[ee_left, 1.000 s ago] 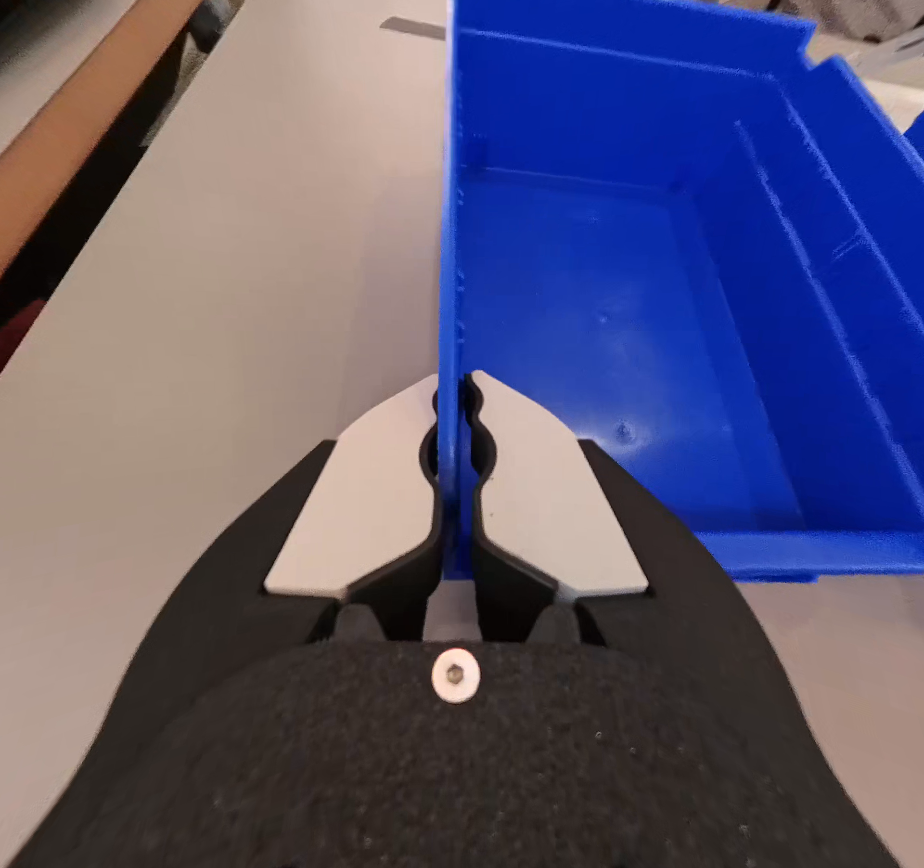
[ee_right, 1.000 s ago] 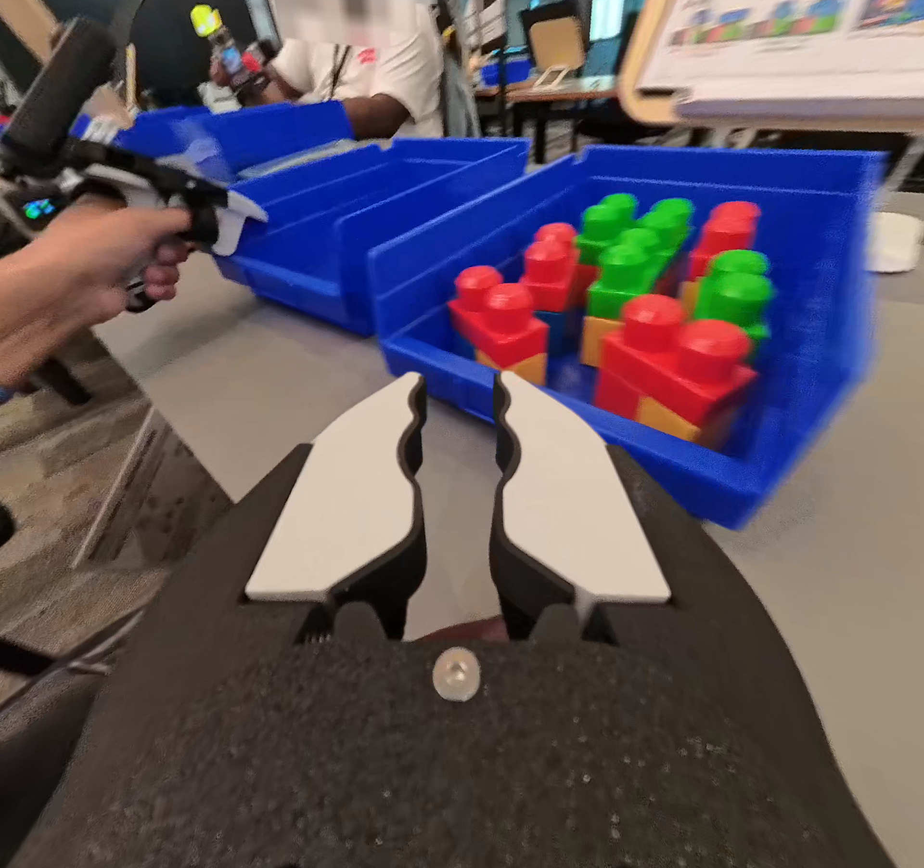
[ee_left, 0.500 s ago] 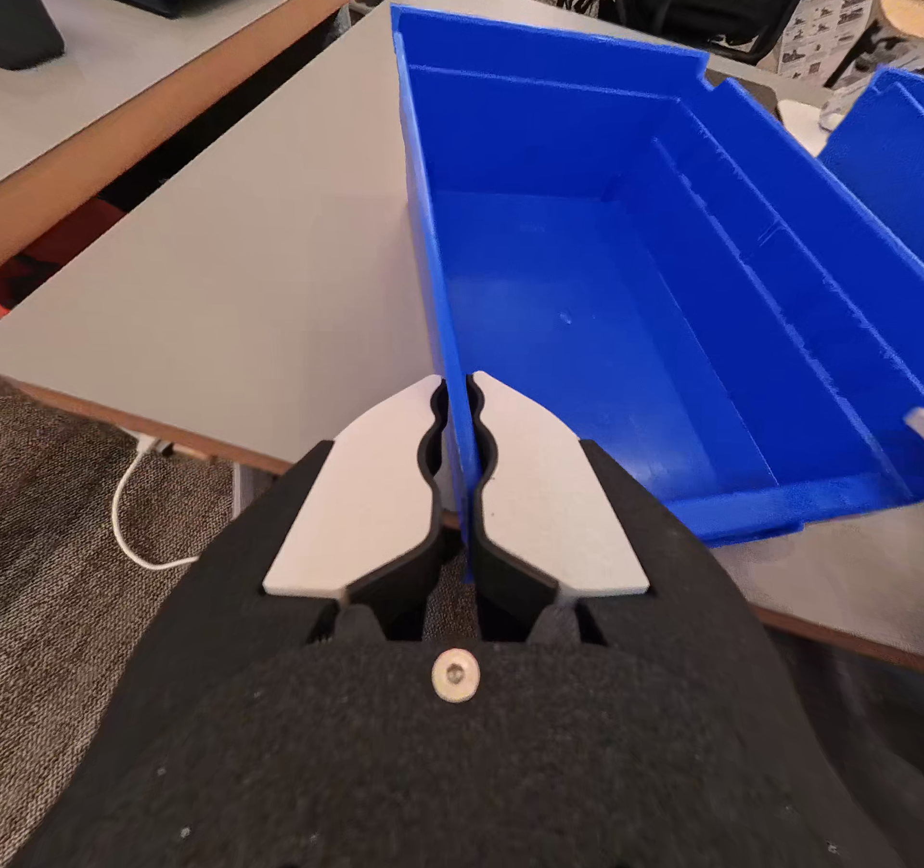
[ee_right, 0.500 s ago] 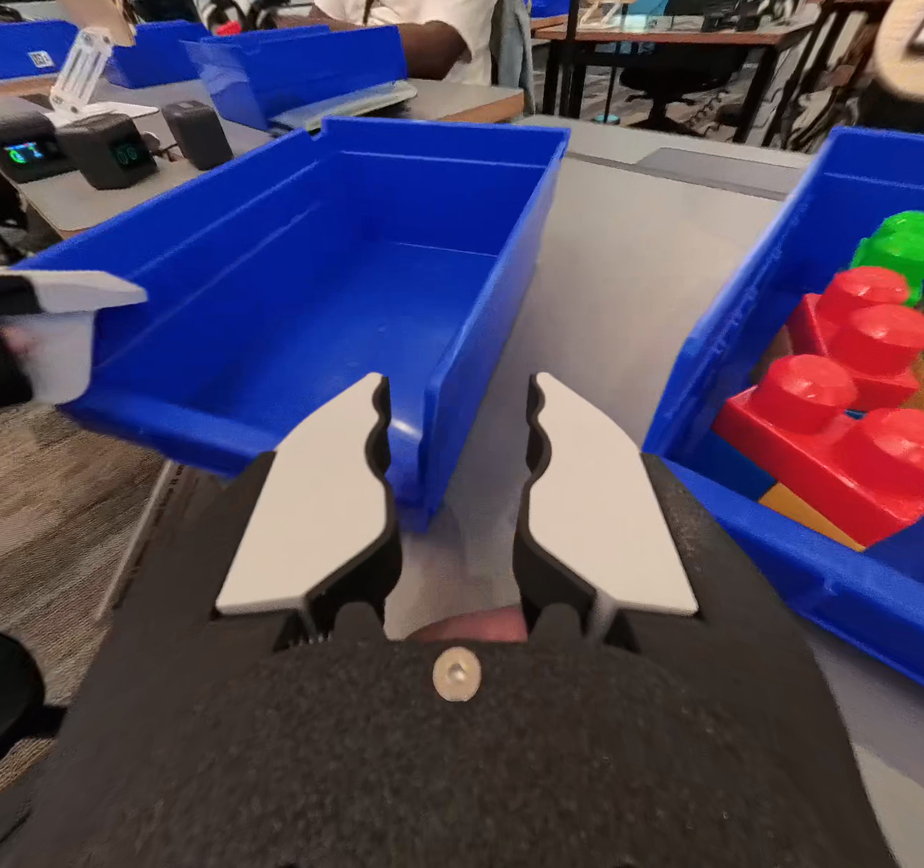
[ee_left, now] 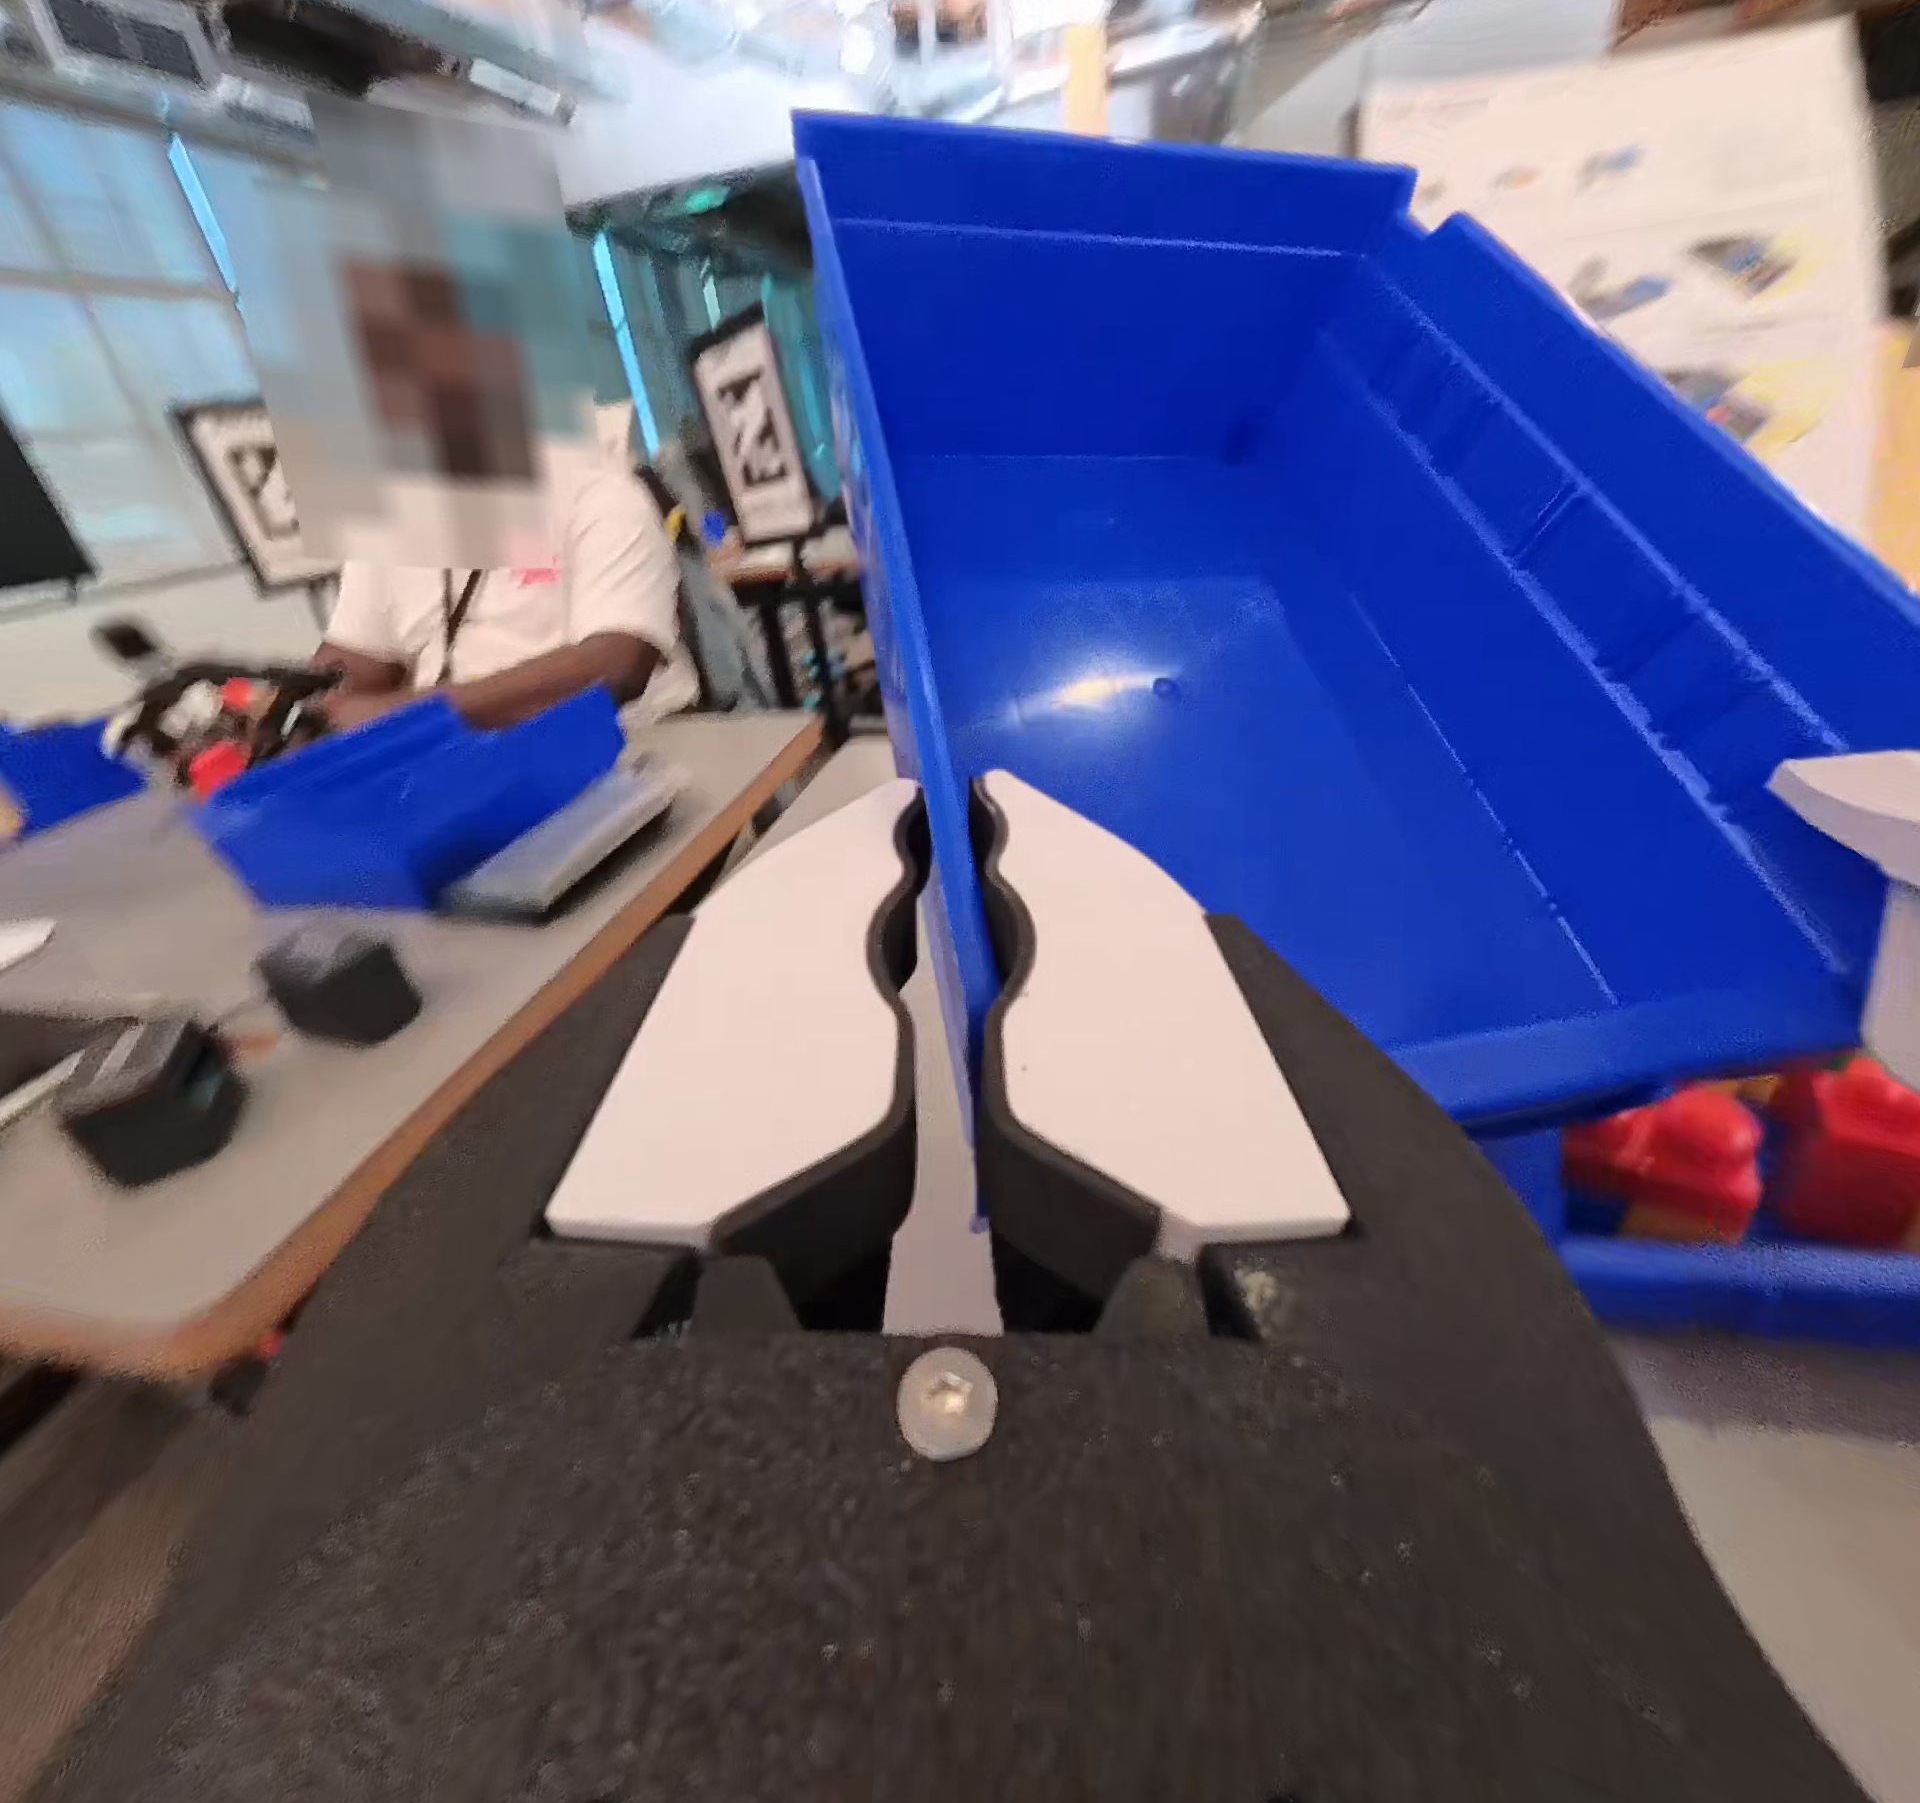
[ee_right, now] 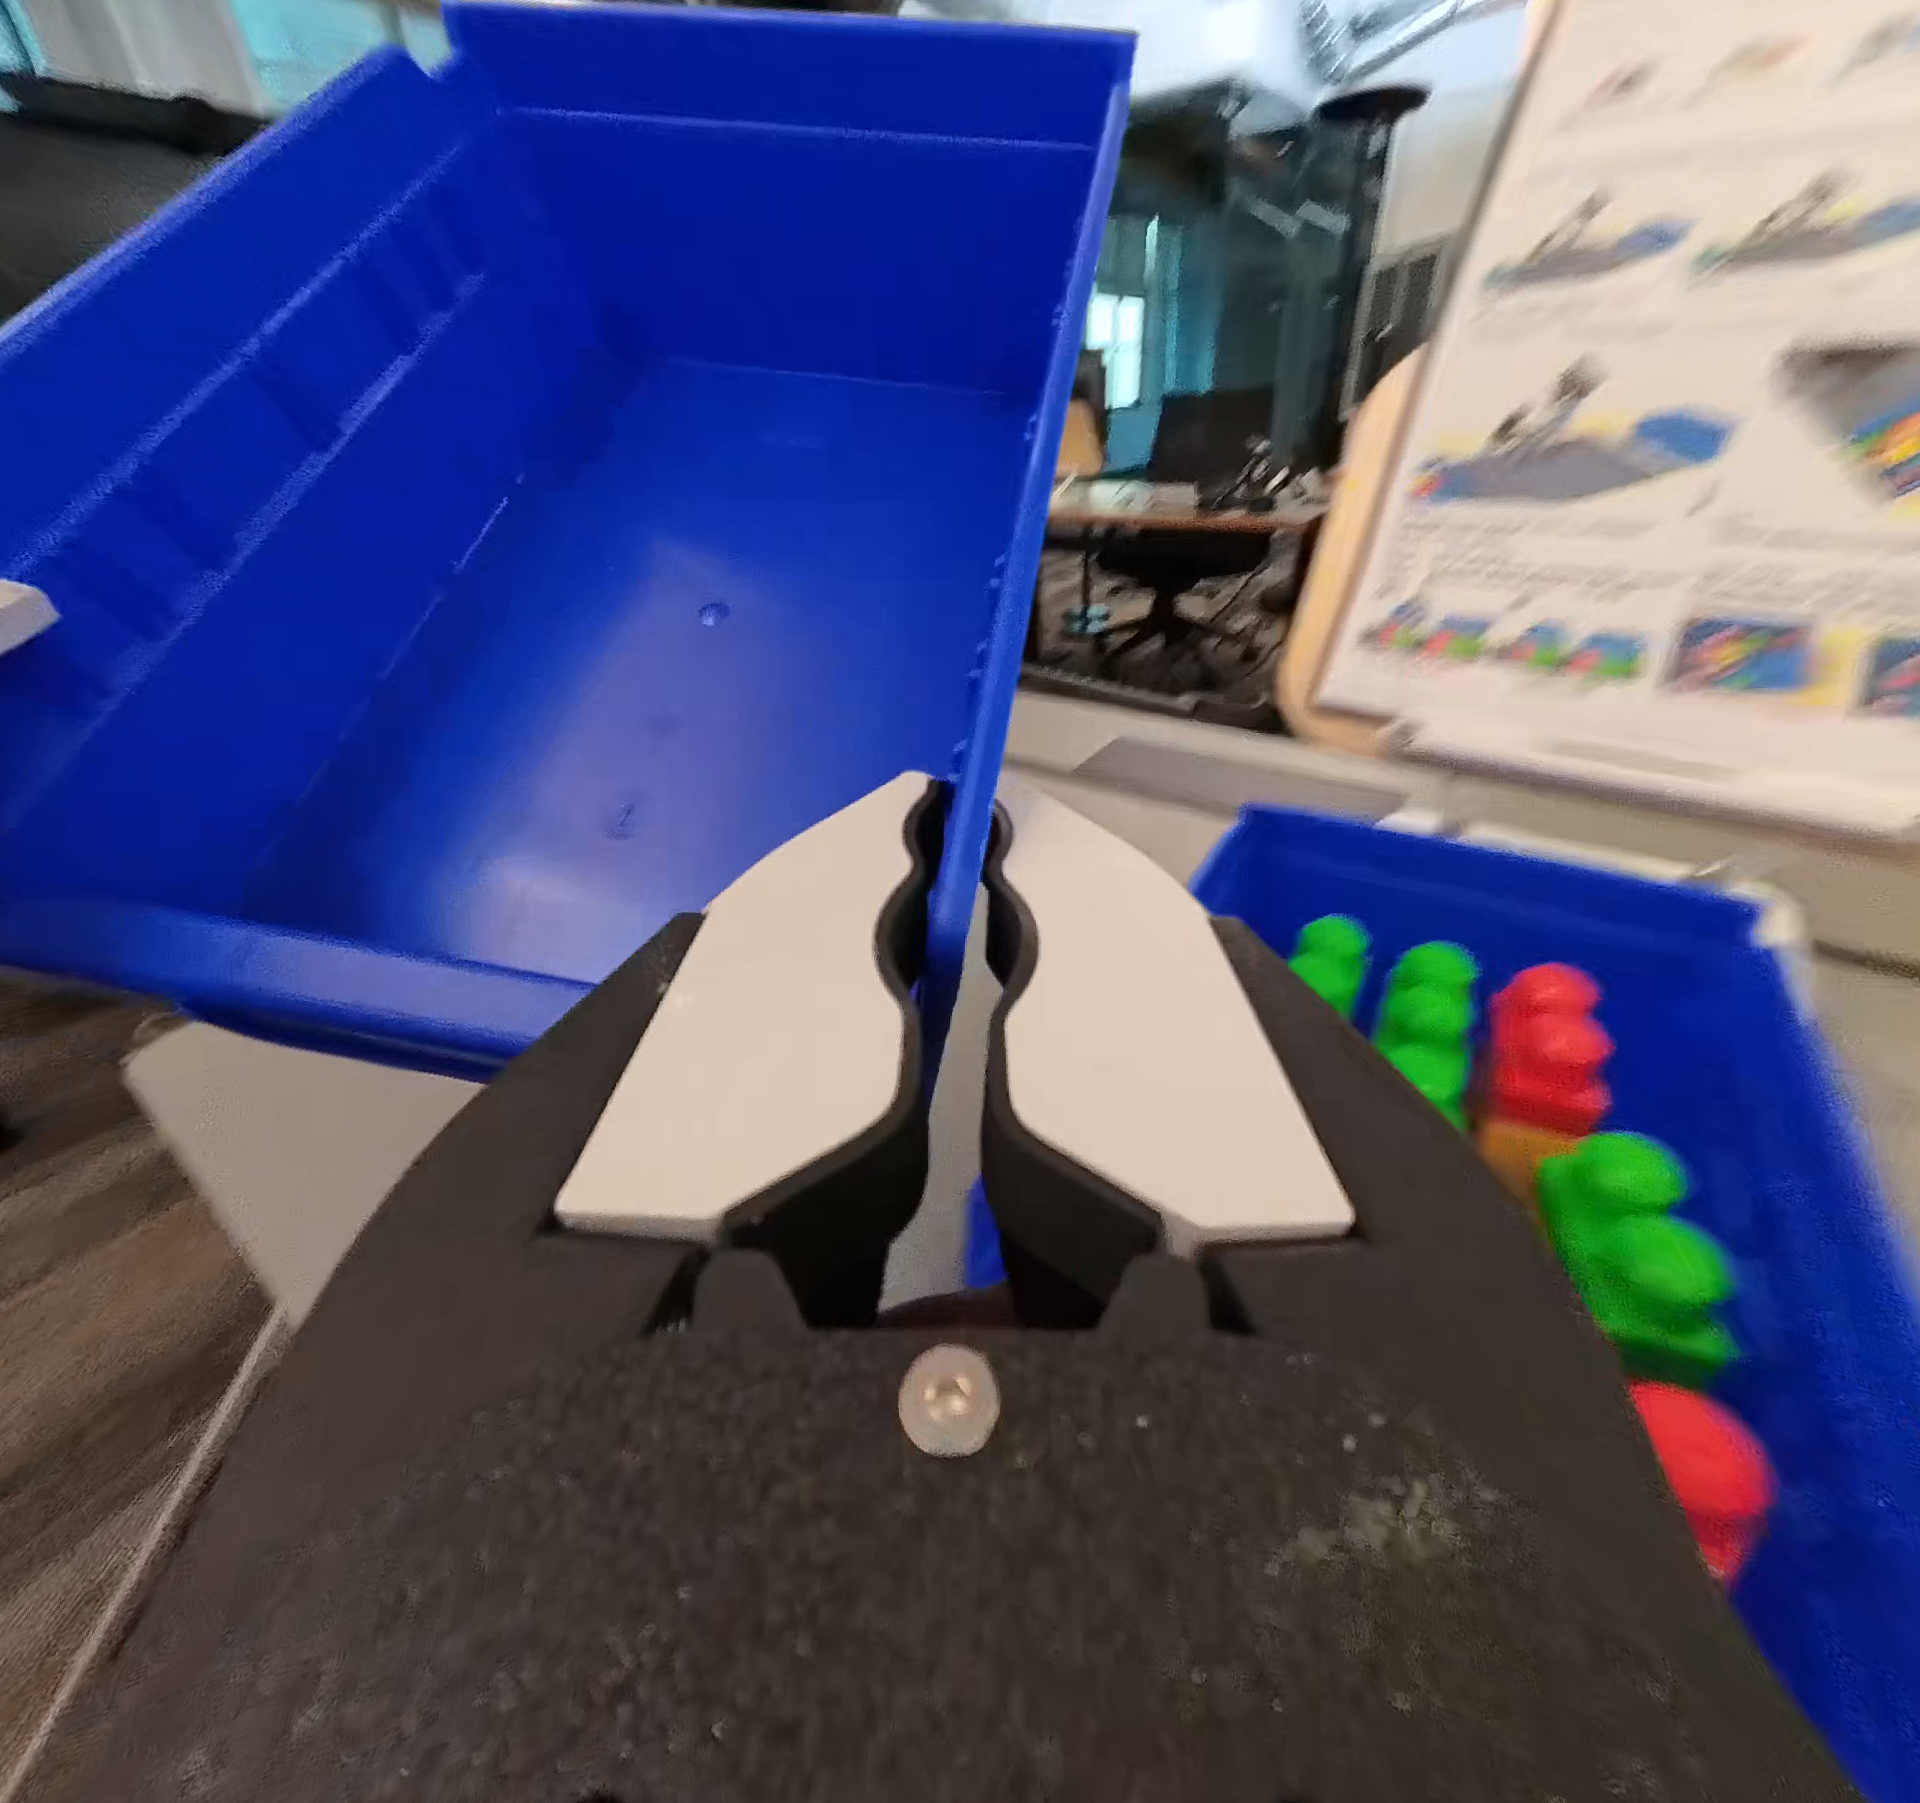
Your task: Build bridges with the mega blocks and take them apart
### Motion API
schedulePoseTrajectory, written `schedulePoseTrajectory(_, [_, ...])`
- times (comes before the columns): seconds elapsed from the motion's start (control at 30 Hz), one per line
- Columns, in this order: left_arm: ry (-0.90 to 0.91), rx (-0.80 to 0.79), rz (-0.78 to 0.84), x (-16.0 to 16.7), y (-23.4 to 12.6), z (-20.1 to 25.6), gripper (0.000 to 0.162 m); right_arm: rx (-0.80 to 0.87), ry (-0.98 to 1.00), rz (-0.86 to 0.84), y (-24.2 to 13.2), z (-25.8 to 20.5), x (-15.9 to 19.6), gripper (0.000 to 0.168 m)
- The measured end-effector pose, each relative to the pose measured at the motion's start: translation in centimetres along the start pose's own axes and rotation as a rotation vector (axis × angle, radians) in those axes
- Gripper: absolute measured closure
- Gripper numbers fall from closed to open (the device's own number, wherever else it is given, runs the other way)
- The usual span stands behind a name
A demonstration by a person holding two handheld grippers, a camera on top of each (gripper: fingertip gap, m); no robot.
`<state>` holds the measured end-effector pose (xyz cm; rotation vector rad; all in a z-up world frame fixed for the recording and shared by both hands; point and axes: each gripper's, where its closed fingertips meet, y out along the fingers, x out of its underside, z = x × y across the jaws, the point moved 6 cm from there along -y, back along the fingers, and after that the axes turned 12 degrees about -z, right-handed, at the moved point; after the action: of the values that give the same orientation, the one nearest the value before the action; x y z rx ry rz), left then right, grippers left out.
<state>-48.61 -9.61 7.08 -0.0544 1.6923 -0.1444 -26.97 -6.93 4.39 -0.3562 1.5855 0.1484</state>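
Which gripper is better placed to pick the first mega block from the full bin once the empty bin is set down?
Right, probably. The right gripper, clamped on the empty blue bin, sits beside the bin of mega blocks; the left gripper grips the far wall.

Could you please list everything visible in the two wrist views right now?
Empty bin: one, blue, tilted in the air, gripped by both side walls.
Second bin: one, blue, on the table at right, holding blocks.
Mega blocks: several, red, green and orange, in the second bin.
Table: one, grey, under the bins.
Poster board: one, white with pictures, standing at right.
Person: one, white shirt, seated at the far table.
Far bins: blue, on that table.
Black devices: two, near its edge.
Left hand-held gripper: shut on the bin's left wall.
Right hand-held gripper: shut on its right wall.
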Motion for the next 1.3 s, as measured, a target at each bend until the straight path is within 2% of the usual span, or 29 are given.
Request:
schedulePoseTrajectory(0.17, [0.000, 0.166, 0.138, -7.4, 2.7, 9.2, 0.157, 0.208, 0.001, 0.142, -5.5, 9.4, -6.7, 0.164])
schedulePoseTrajectory(0.33, [-0.032, 0.387, 0.137, -9.7, 5.4, 21.4, 0.157, 0.437, 0.000, 0.142, -12.2, 19.3, -8.6, 0.164])
schedulePoseTrajectory(0.43, [-0.045, 0.513, 0.061, -8.8, 6.9, 29.2, 0.157, 0.576, 0.010, 0.070, -15.5, 25.2, -7.2, 0.164])
schedulePoseTrajectory(0.53, [-0.022, 0.610, -0.035, -6.5, 7.9, 37.2, 0.156, 0.686, 0.068, -0.034, -18.2, 31.6, -4.4, 0.164])
schedulePoseTrajectory(0.67, [0.017, 0.697, -0.177, -2.1, 8.6, 46.7, 0.155, 0.730, 0.183, -0.178, -20.9, 39.7, 0.3, 0.163])
schedulePoseTrajectory(0.77, [0.018, 0.737, -0.292, 1.8, 9.0, 51.9, 0.154, 0.739, 0.274, -0.267, -22.0, 44.0, 4.8, 0.163])
schedulePoseTrajectory(0.93, [0.038, 0.801, -0.456, 7.4, 9.1, 56.0, 0.149, 0.652, 0.386, -0.344, -22.9, 47.9, 11.1, 0.163])
schedulePoseTrajectory(1.03, [0.026, 0.856, -0.447, 8.9, 8.8, 57.2, 0.139, 0.609, 0.419, -0.376, -23.2, 49.5, 14.3, 0.163])
schedulePoseTrajectory(1.13, [0.113, 0.866, -0.450, 8.7, 8.0, 57.6, 0.133, 0.560, 0.485, -0.354, -23.5, 50.1, 14.8, 0.163])
schedulePoseTrajectory(1.2, [0.106, 0.908, -0.470, 8.5, 7.6, 56.9, 0.115, 0.575, 0.464, -0.341, -23.7, 50.1, 14.6, 0.159])
schedulePoseTrajectory(1.23, [0.091, 0.936, -0.471, 8.0, 7.1, 56.0, 0.109, 0.598, 0.449, -0.324, -24.1, 50.1, 14.2, 0.145])
schedulePoseTrajectory(1.3, [0.082, 1.003, -0.423, 6.3, 5.8, 52.9, 0.108, 0.668, 0.418, -0.301, -25.7, 49.8, 12.4, 0.134])
